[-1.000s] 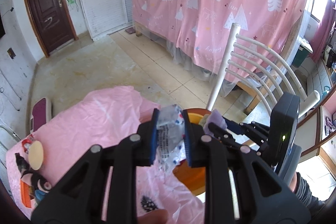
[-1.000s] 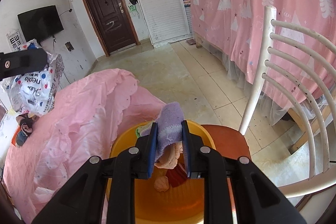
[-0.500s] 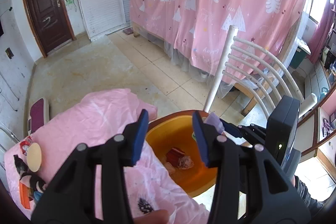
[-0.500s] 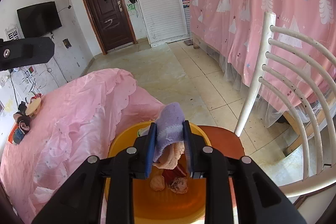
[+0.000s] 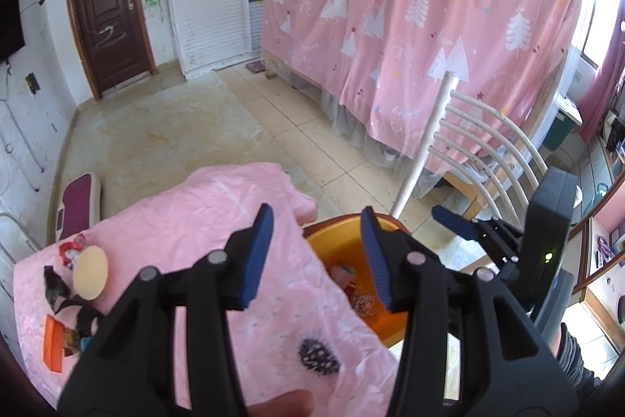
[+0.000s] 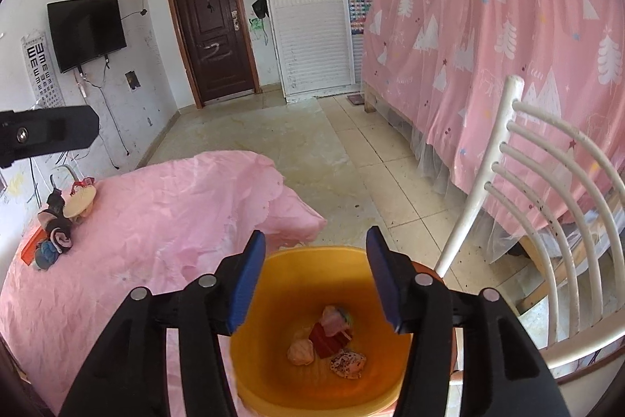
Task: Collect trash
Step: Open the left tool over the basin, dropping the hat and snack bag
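An orange bin (image 6: 320,393) stands on a chair seat beside the pink-clothed table (image 6: 156,221). Several crumpled scraps (image 6: 332,339) lie at its bottom. My right gripper (image 6: 314,276) is open and empty right above the bin. My left gripper (image 5: 314,258) is open and empty over the table edge, next to the bin (image 5: 332,233). The right gripper's blue pads (image 5: 453,221) show at the right of the left wrist view. More trash (image 5: 74,280) lies in a pile at the table's far left end; it also shows in the right wrist view (image 6: 62,217).
A white slatted chair back (image 6: 547,206) rises right of the bin. A pink curtained bed (image 6: 508,45) fills the right side. A dark door (image 6: 211,38) and a wall TV (image 6: 86,30) are across the tiled floor. A dark patterned scrap (image 5: 318,354) lies on the cloth near me.
My left gripper opened and let go of the crinkled wrapper over the bin. My right gripper then opened and dropped the purple cloth scrap. Both are now empty.
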A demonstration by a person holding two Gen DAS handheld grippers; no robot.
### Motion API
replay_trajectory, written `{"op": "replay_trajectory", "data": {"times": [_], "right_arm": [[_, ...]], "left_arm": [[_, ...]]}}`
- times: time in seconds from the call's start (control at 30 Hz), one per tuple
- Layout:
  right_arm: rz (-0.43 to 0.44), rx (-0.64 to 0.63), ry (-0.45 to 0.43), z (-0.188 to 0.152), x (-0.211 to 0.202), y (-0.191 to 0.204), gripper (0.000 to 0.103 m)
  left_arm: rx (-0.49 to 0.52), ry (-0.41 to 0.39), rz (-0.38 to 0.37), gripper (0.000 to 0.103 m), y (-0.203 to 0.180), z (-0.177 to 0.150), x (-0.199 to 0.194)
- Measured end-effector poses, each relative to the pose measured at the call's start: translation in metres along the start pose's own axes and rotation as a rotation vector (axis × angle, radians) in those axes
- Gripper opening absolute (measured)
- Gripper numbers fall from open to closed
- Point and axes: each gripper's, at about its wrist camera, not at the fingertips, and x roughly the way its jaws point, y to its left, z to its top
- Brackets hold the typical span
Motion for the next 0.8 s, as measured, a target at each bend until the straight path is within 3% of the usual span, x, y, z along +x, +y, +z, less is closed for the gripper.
{"op": "replay_trajectory", "data": {"times": [0.37, 0.8], "right_arm": [[0.038, -0.106, -0.012, 0.019, -0.009, 0.072, 0.047], [0.124, -0.246, 0.002, 0.027, -0.002, 0.189, 0.048]], "left_arm": [[-0.097, -0.048, 0.043, 0.049, 0.071, -0.022, -0.041], [-0.231, -0.077, 0.137, 0.050, 0.175, -0.066, -0.095]]}}
